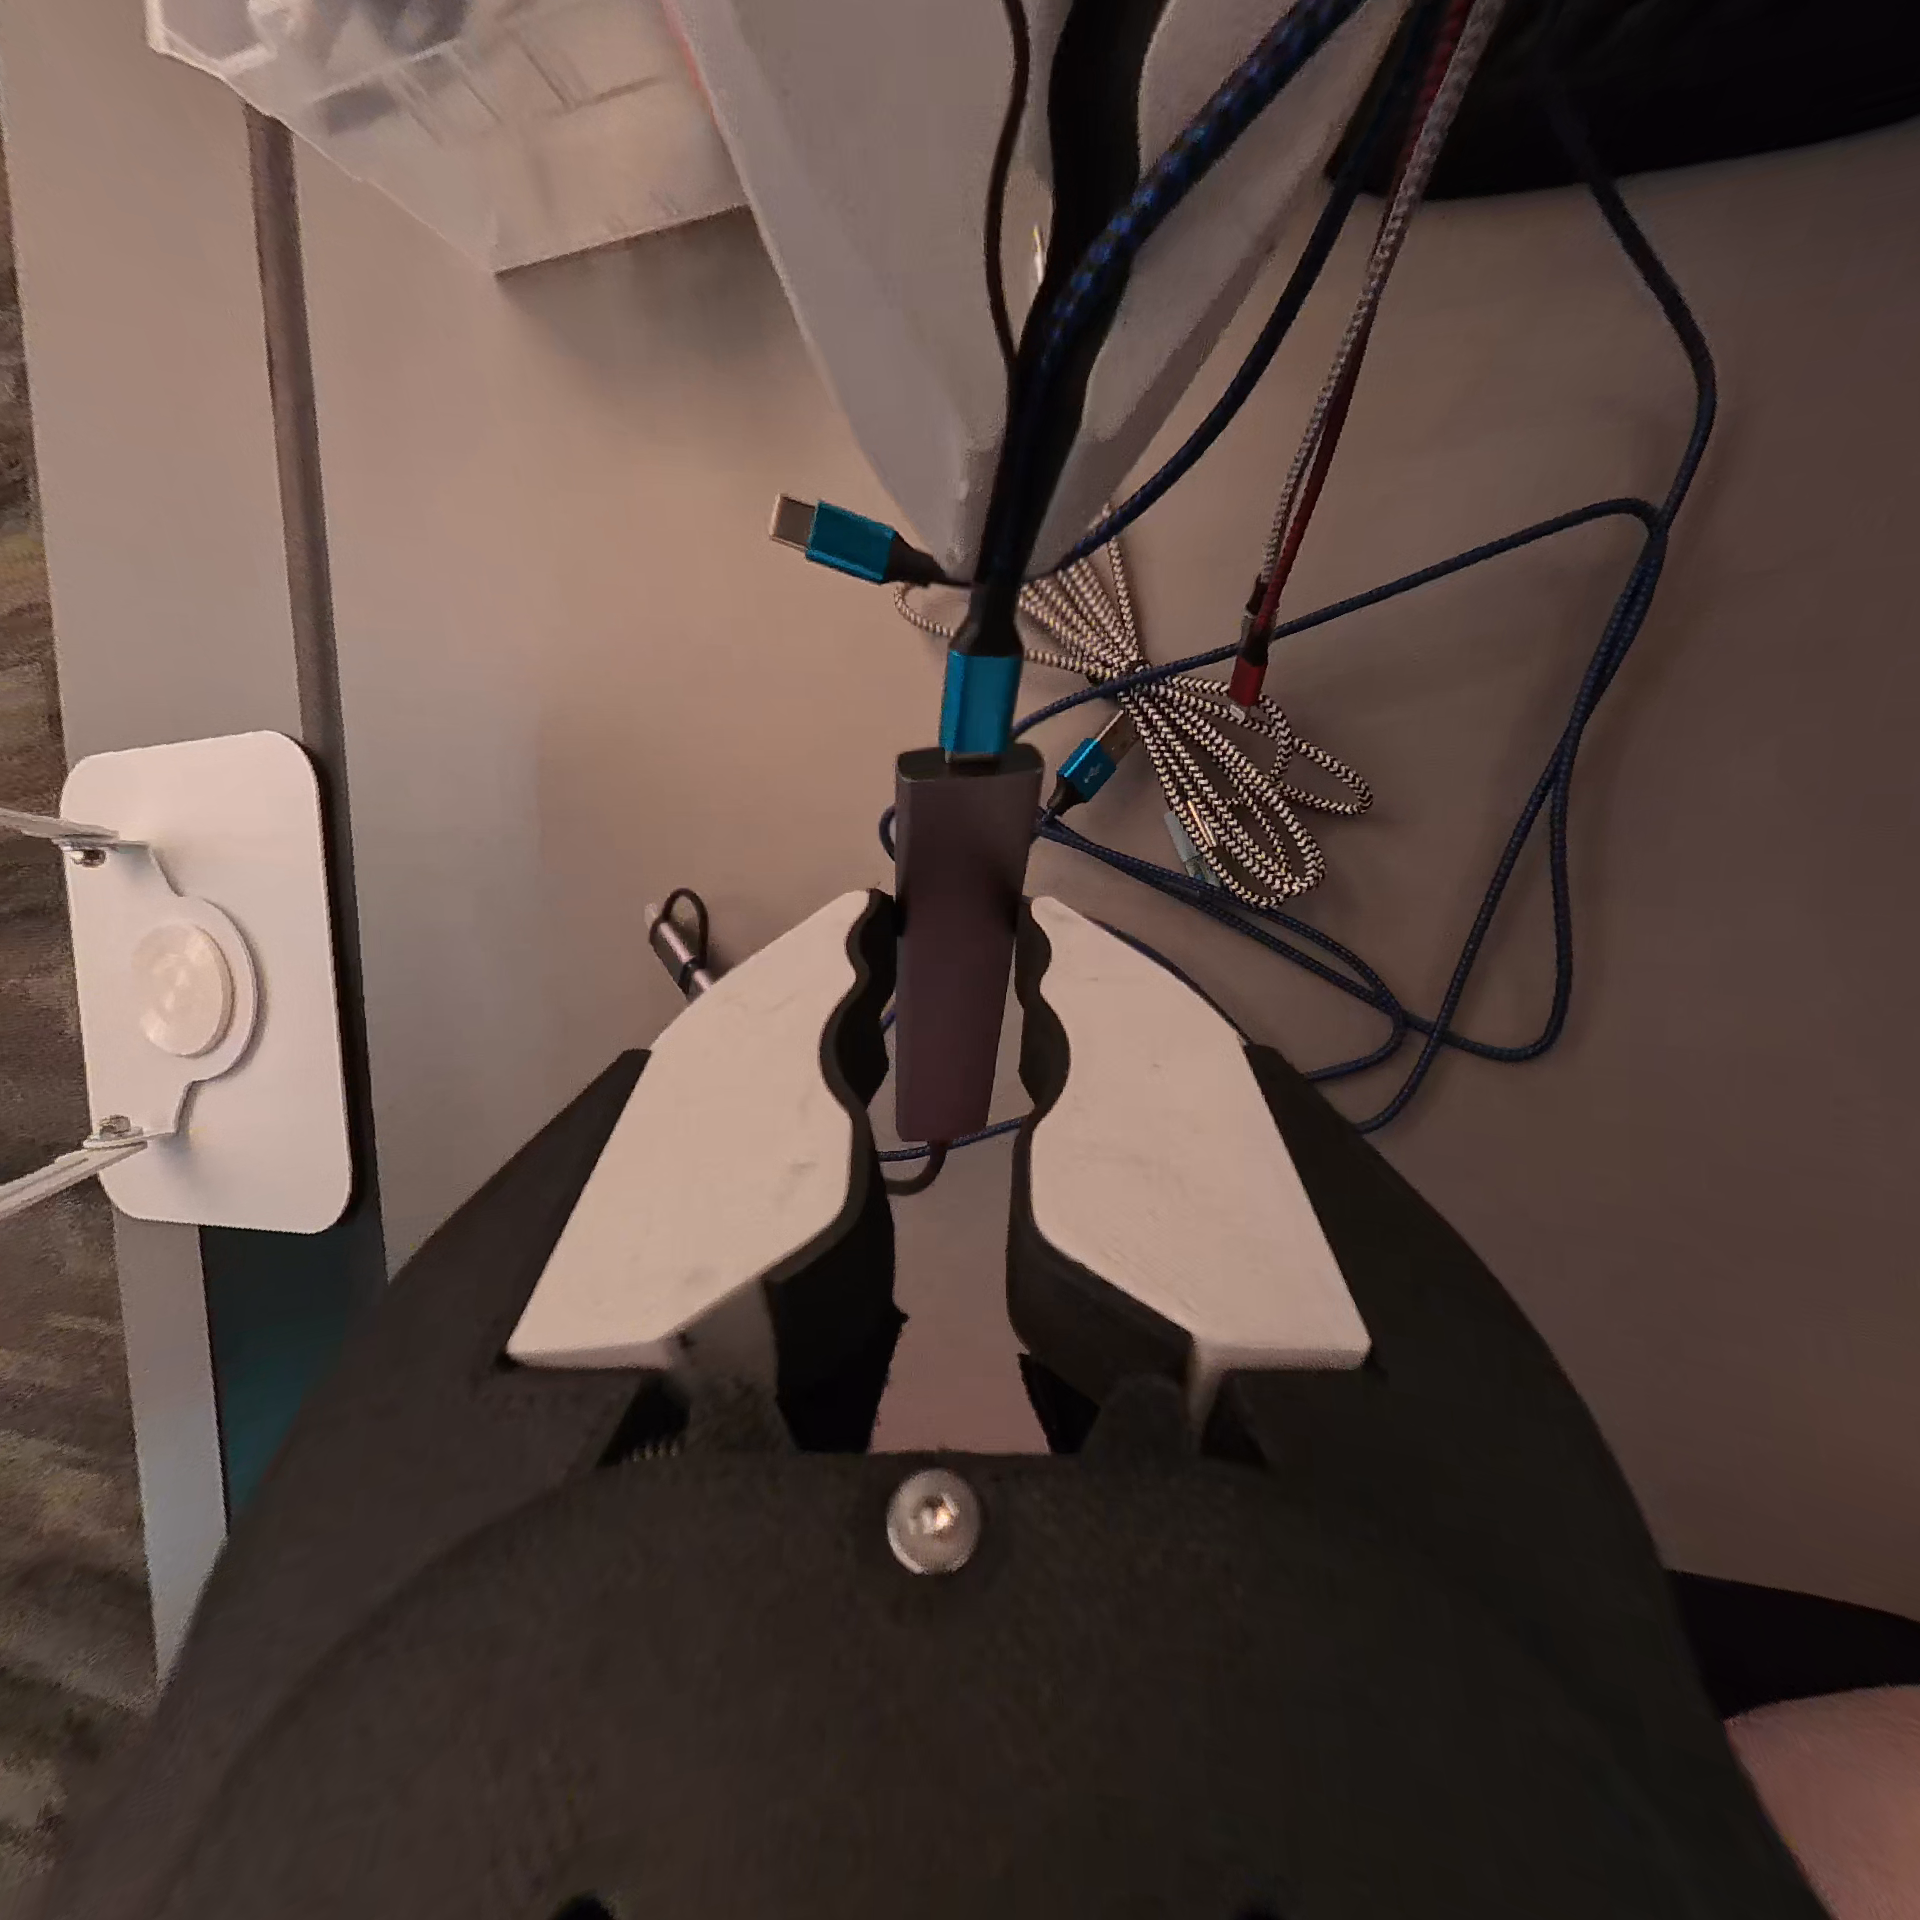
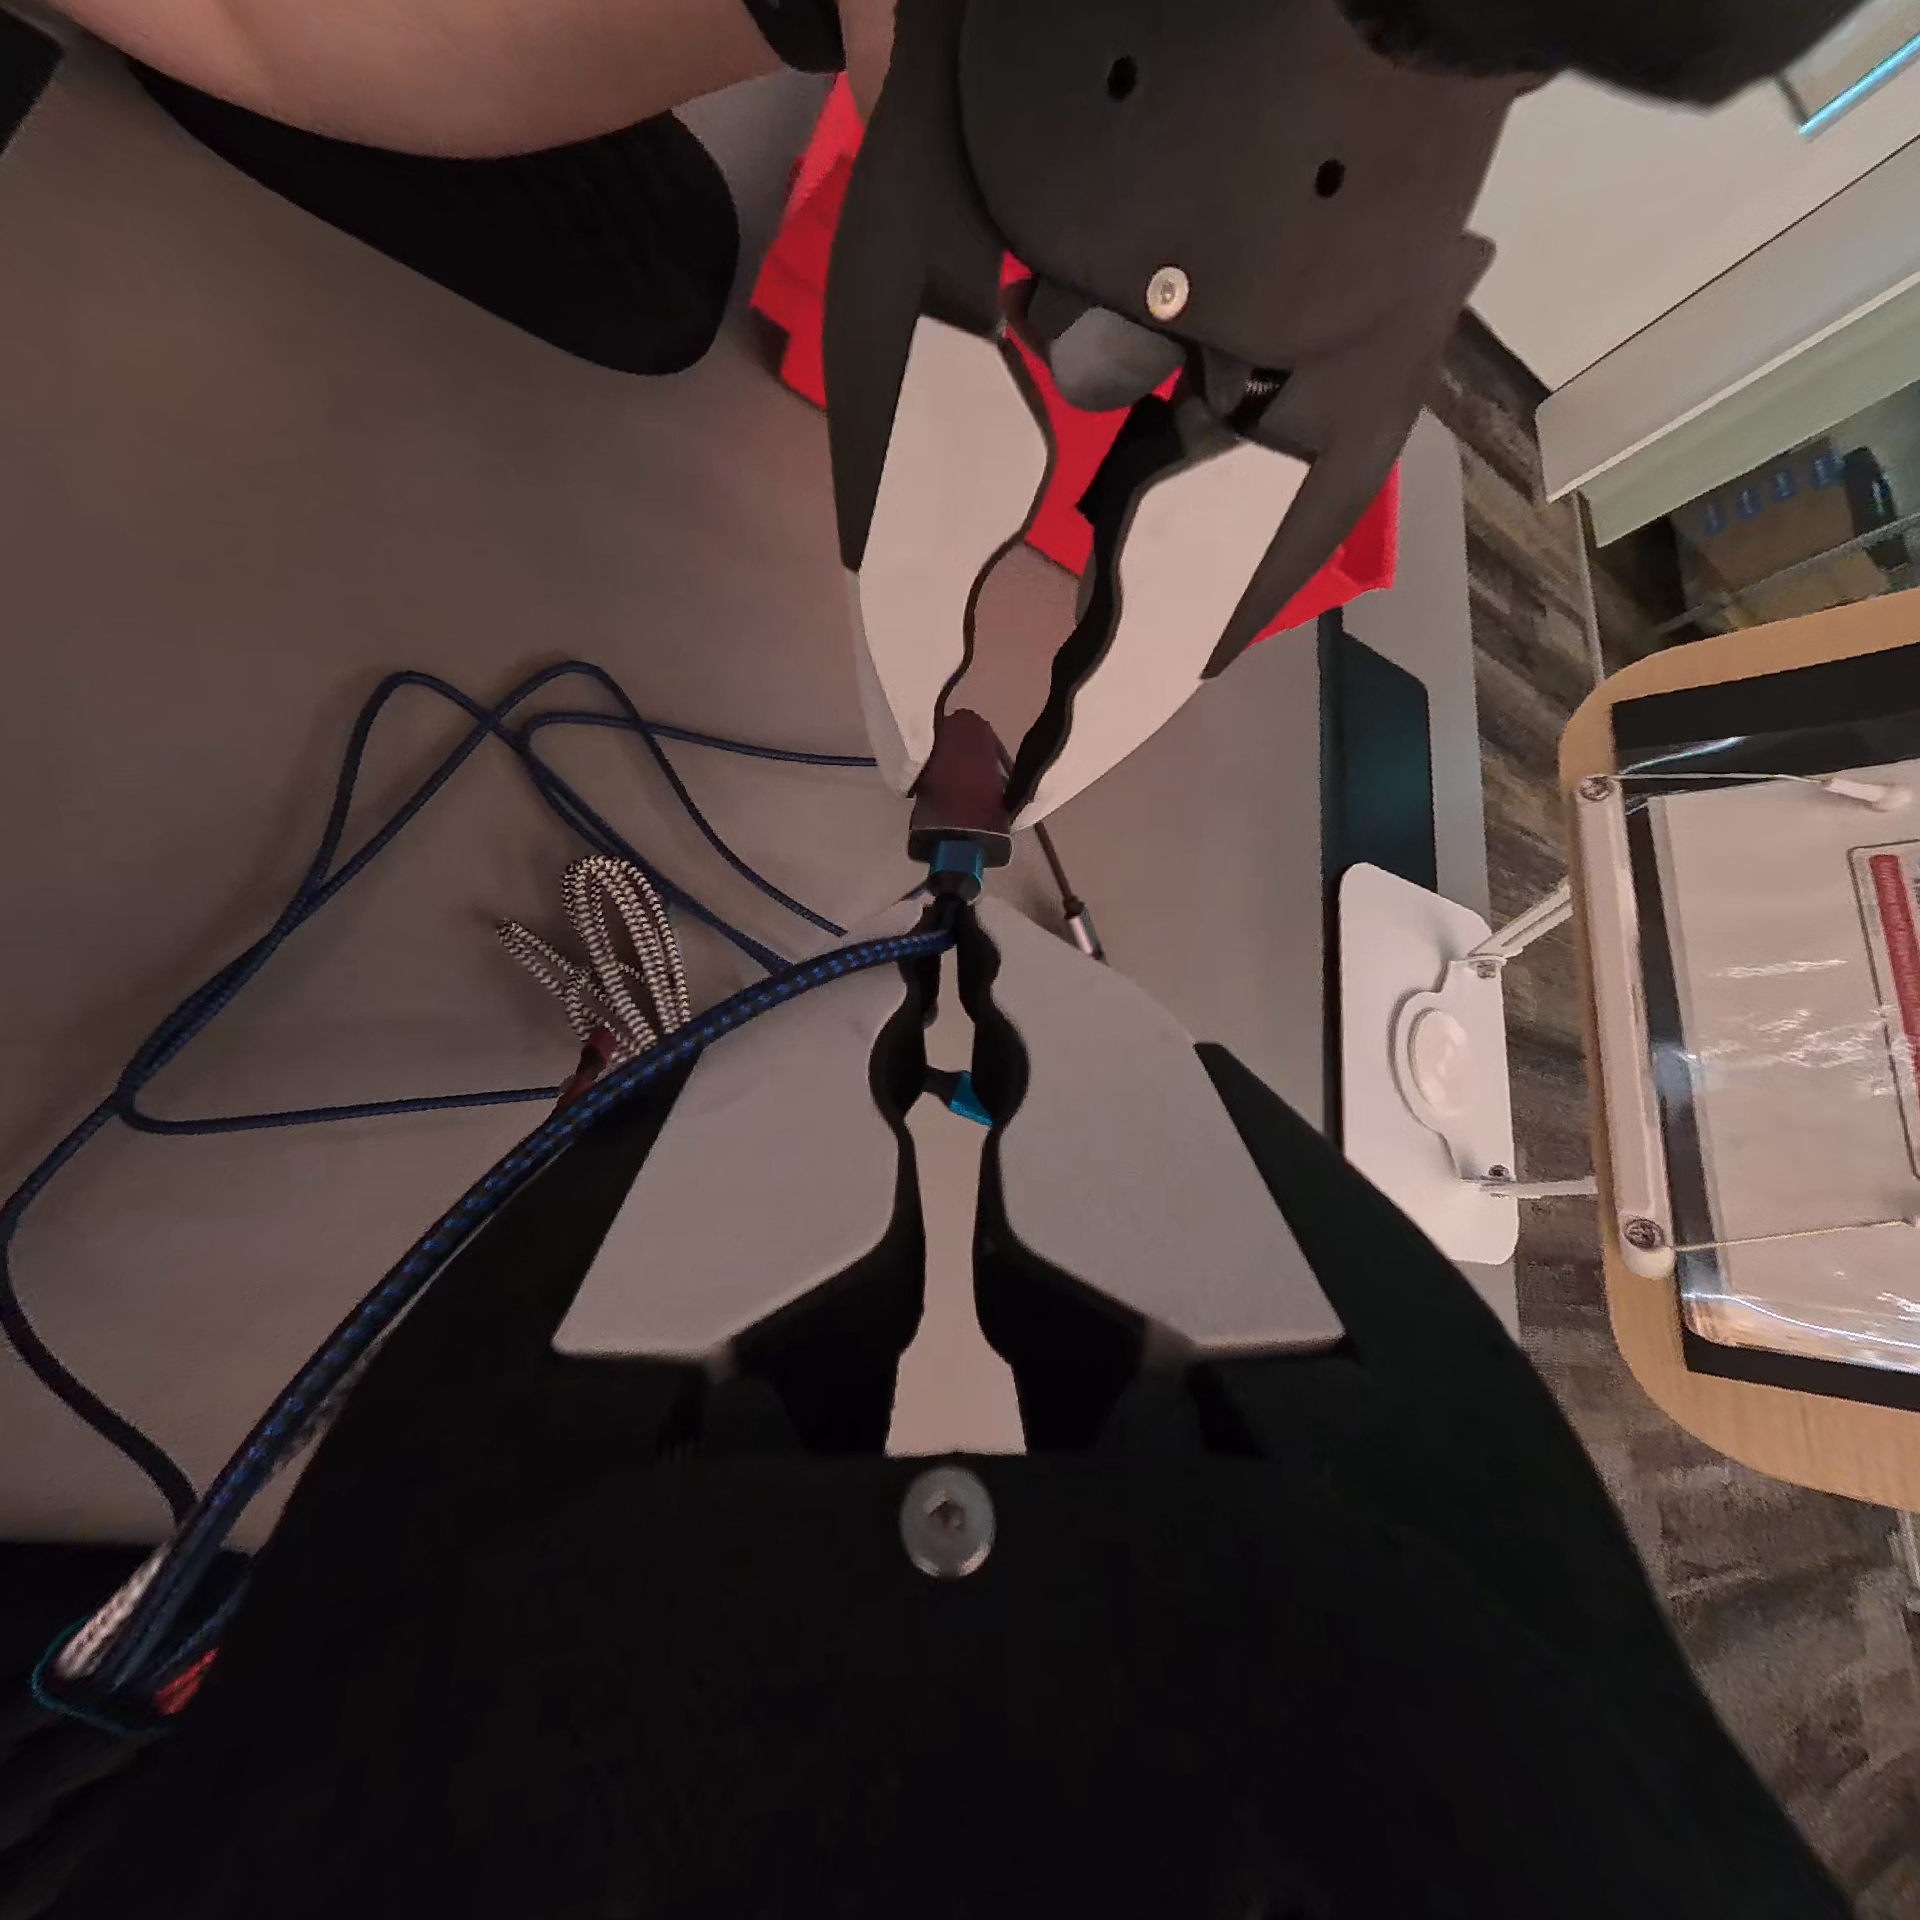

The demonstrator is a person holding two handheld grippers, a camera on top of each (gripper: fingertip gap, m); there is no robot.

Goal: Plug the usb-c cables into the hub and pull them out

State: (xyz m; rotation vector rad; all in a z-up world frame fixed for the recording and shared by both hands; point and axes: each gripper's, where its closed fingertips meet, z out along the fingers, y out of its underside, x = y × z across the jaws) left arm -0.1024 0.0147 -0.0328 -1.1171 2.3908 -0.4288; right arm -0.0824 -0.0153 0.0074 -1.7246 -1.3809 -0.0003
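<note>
My left gripper (image 1: 956,925) is shut on the slim grey hub (image 1: 951,997), held off the grey table. A usb-c plug with a blue metal shell (image 1: 977,707) sits in the hub's far end. In the right wrist view my right gripper (image 2: 951,935) is shut on that plug's black cable (image 2: 940,904), just behind the plug (image 2: 956,860). The hub (image 2: 961,769) shows there between the left gripper's (image 2: 961,800) white fingers. A second blue plug (image 1: 831,540) hangs free; it also shows behind my right fingers (image 2: 961,1101).
Loose cables lie on the table (image 1: 1662,1247): a black-and-white braided bundle (image 1: 1195,790), thin blue cables (image 1: 1507,831), a red plug (image 1: 1247,665). The hub's own lead (image 1: 675,945) trails left. A white mount plate (image 1: 208,977) sits at the table edge. A red object (image 2: 810,260) lies beyond. Across from one pair of fingers to the other is roughly 6 cm. From the left gripper's tips to the black-and-white braided bundle (image 1: 1195,790) is close to 12 cm.
</note>
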